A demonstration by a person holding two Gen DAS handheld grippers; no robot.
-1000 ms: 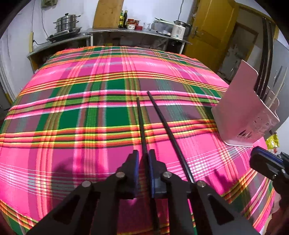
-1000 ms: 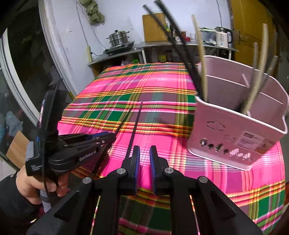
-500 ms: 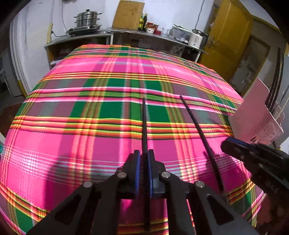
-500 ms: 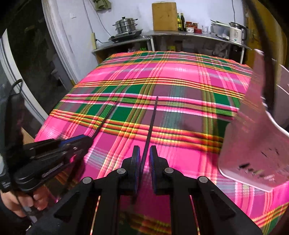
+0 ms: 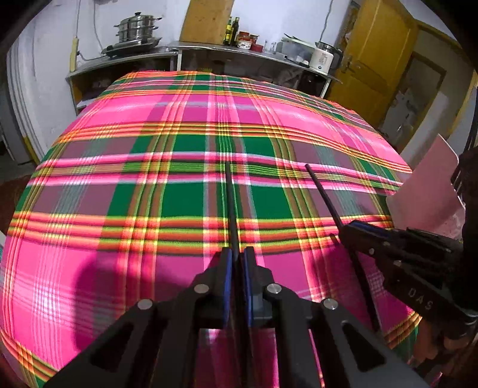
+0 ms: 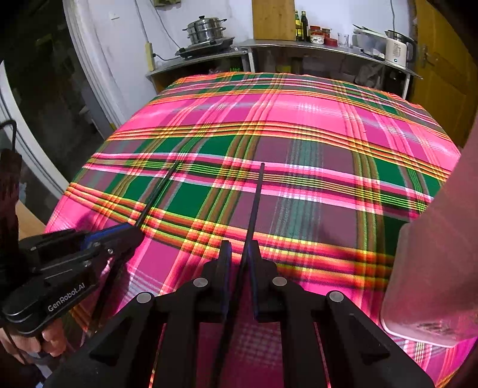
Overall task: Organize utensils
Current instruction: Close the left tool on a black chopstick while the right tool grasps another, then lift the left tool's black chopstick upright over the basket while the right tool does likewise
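Note:
My left gripper is shut on a black chopstick that points forward over the plaid tablecloth. My right gripper is shut on a second black chopstick, also pointing forward. In the left wrist view the right gripper sits to the right with its chopstick. In the right wrist view the left gripper sits at the left with its chopstick. The pink utensil holder stands close at the right; it also shows in the left wrist view.
The table's far edge meets a metal counter with a steamer pot, bottles and a kettle. A yellow door is at the back right. The table's left edge drops to the floor.
Both grippers have each taken a chopstick and lifted it off the cloth. The right gripper has moved left of the pink holder, which now fills the right edge of its view.

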